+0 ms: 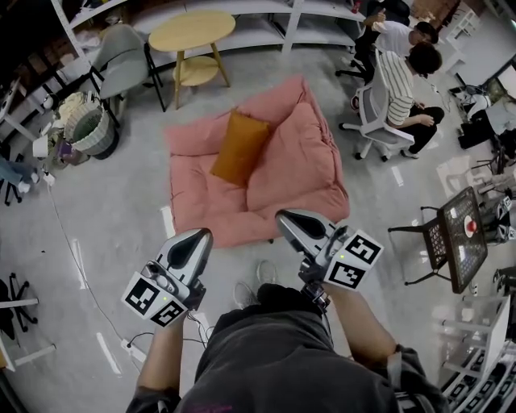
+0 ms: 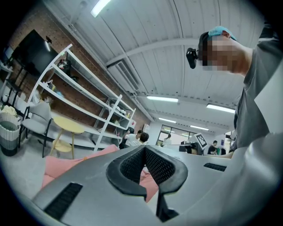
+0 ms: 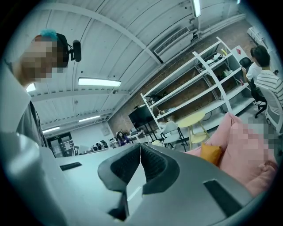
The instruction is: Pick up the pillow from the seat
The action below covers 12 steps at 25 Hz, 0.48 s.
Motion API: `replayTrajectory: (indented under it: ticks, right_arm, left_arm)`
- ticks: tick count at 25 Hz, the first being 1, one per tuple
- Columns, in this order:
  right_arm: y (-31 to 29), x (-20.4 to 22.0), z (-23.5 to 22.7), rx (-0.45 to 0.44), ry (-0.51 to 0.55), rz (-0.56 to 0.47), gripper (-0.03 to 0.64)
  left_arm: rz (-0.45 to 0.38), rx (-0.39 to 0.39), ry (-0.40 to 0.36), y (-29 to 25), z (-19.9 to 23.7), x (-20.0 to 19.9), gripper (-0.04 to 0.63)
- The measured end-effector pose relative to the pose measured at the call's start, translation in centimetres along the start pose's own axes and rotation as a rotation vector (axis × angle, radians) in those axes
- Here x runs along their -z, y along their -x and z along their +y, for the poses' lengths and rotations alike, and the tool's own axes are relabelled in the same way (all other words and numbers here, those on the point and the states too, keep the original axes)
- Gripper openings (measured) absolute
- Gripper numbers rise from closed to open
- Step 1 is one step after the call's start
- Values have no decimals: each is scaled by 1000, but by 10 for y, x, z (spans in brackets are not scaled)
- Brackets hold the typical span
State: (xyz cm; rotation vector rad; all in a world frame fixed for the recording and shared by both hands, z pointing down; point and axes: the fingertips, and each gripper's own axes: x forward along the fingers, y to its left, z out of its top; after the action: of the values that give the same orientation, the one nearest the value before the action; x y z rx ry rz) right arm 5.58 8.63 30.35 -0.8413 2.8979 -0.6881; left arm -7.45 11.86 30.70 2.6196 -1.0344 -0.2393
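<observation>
An orange pillow (image 1: 240,147) leans on the pink floor seat (image 1: 290,173), in the middle of the head view. It also shows small at the right of the right gripper view as the pillow (image 3: 210,153) against the pink seat (image 3: 239,152). My left gripper (image 1: 197,239) is held low near the seat's front left edge, shut and empty. My right gripper (image 1: 284,218) hangs over the seat's front edge, also shut with nothing in it. In the left gripper view the left gripper (image 2: 144,148) points over the pink seat (image 2: 57,165), jaws touching at the tips.
A round yellow side table (image 1: 193,40) and a grey chair (image 1: 121,60) stand behind the seat, with white shelving (image 1: 266,20) beyond. A person in a striped shirt (image 1: 399,85) sits on an office chair to the right. A basket (image 1: 87,129) is at left, a black stand (image 1: 455,238) at right.
</observation>
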Motion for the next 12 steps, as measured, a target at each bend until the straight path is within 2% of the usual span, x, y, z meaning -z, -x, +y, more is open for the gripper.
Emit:
replayTrajectory:
  ticks: [6,12]
  right_arm:
    - [-37,-6,-44,1,17,24,17]
    - [-81,-17,-111,-15,11,60,17]
  left_arm:
    - [16,-13,13,-23,40,2,11]
    - [43,-55,36,-69,94,3,11]
